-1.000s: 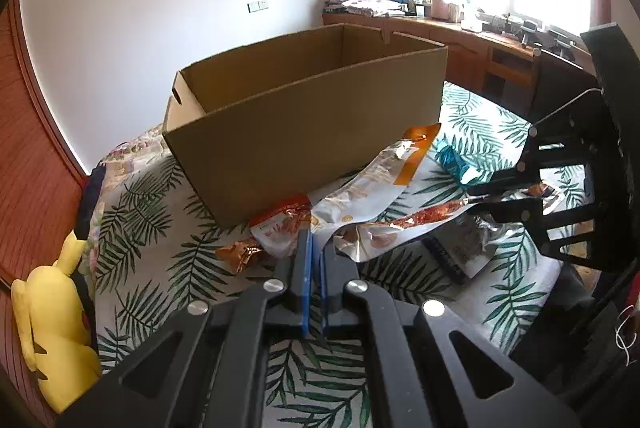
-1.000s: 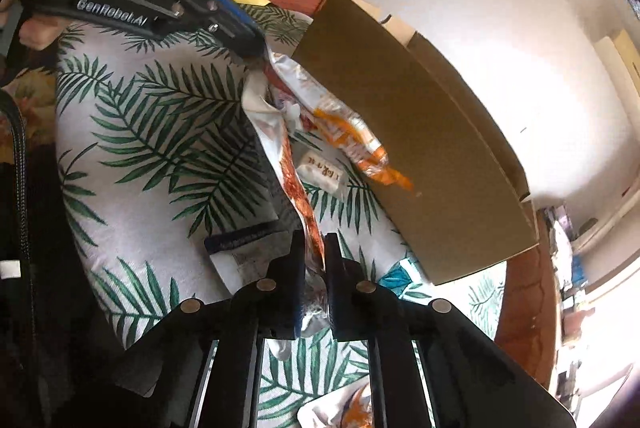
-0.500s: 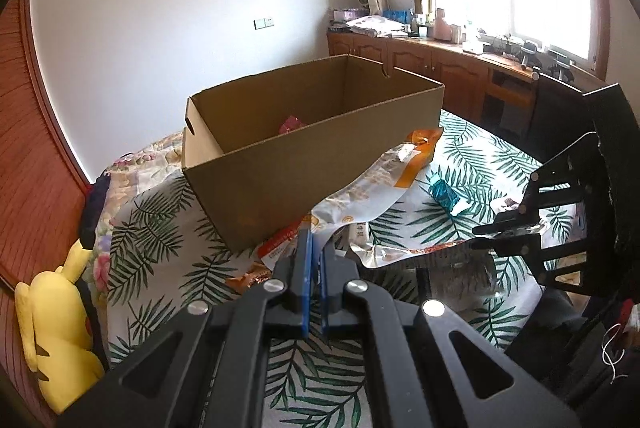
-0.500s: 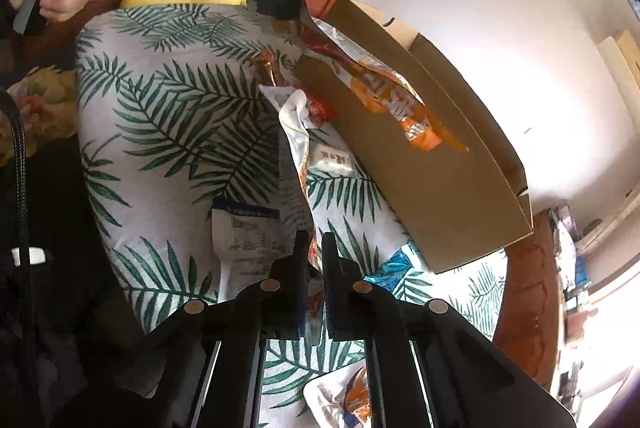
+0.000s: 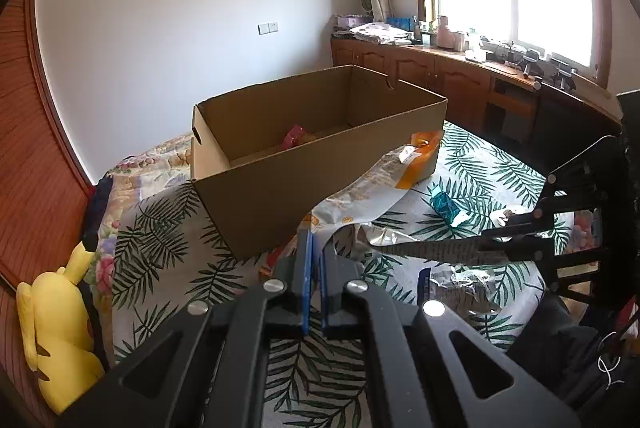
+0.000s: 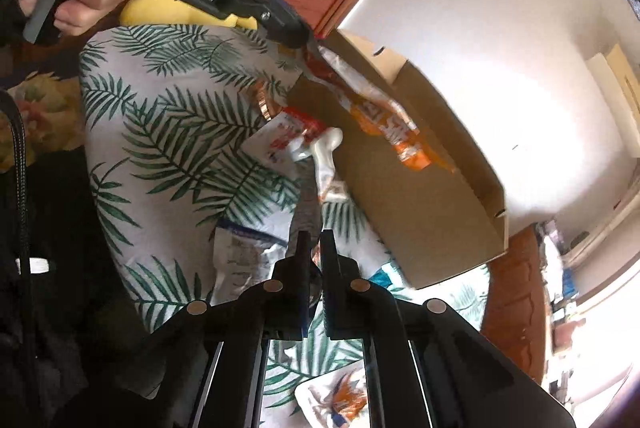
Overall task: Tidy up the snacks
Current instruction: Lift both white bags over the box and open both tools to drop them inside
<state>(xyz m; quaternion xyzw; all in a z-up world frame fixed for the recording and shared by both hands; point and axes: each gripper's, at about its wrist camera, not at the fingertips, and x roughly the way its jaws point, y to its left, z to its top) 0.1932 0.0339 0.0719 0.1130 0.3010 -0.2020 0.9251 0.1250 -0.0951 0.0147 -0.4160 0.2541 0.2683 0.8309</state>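
Note:
My left gripper [image 5: 315, 240] is shut on one end of a long white and orange snack packet [image 5: 372, 188], which slants up to the right along the front wall of the open cardboard box [image 5: 260, 200]. In the right wrist view that left gripper [image 6: 304, 38], held by a hand, lifts the orange packet [image 6: 384, 120] in front of the box [image 6: 420, 208]. My right gripper [image 6: 315, 240] is shut on a thin silver and red packet [image 6: 326, 156] that stretches upward from its jaws. From the left wrist, the right gripper [image 5: 496, 240] holds that packet [image 5: 432, 250] as a dark strip.
A pink packet [image 5: 294, 136] lies inside the box. On the leaf-print cloth [image 5: 160, 248] lie a teal packet [image 5: 444, 204], a silver and blue packet [image 5: 460, 288] and a red and white packet [image 6: 288, 132]. A yellow plush toy [image 5: 56, 328] sits at the left edge; wooden cabinets [image 5: 440, 76] stand behind.
Both grippers have risen with their packets. The orange packet has come off the cloth and now hangs against the box front. The inside of the box has come into view.

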